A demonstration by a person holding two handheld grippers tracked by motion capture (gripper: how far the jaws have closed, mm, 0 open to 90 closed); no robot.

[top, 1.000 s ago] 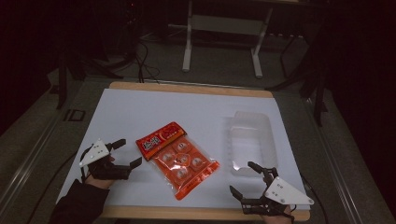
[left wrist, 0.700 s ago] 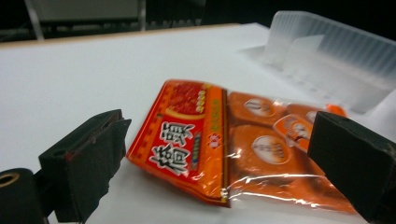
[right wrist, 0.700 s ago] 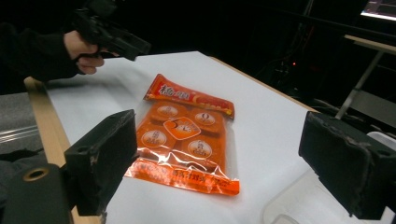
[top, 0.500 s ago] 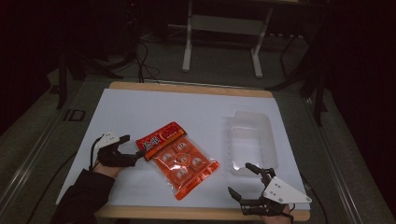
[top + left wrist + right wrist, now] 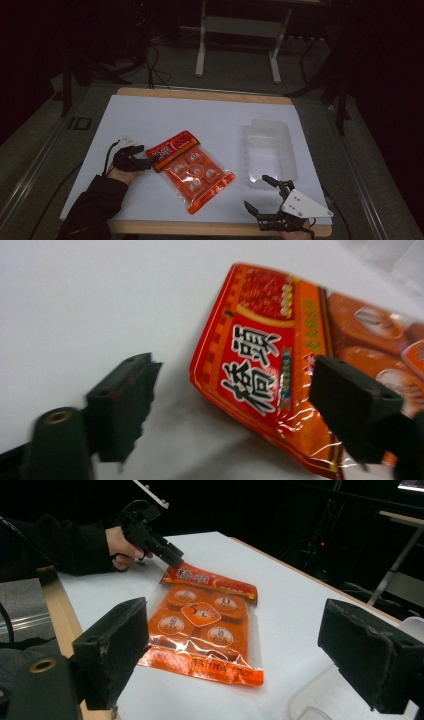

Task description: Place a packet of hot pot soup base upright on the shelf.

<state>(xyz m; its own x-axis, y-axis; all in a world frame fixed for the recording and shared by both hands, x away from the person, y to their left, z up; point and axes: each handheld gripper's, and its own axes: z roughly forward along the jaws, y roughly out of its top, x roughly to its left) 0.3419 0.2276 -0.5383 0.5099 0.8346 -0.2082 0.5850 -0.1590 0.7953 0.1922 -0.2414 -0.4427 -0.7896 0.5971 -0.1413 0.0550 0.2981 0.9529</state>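
An orange-red snack bag [image 5: 194,171] with a printed red header lies flat in the middle of the white table [image 5: 200,117]. My left gripper [image 5: 150,161] is low at the bag's near-left header corner. In the left gripper view the jaws [image 5: 237,372] straddle that corner of the bag [image 5: 260,355]. They have just been closing, and the pads stand off the film. My right gripper [image 5: 258,192] rests open at the table's front right edge, with nothing between its jaws [image 5: 237,612]. The bag [image 5: 205,625] and the left gripper [image 5: 150,535] lie ahead of it.
A clear plastic tray [image 5: 267,150] stands at the right of the table, just beyond the right gripper; its rim [image 5: 320,700] shows at the lower right of the right gripper view. The table's wooden edge [image 5: 205,95] runs along the back. A metal stand [image 5: 235,30] is on the floor behind.
My left gripper has moved right and down to the bag's header corner, and its jaws have narrowed a little. The right gripper and the bag have not moved.
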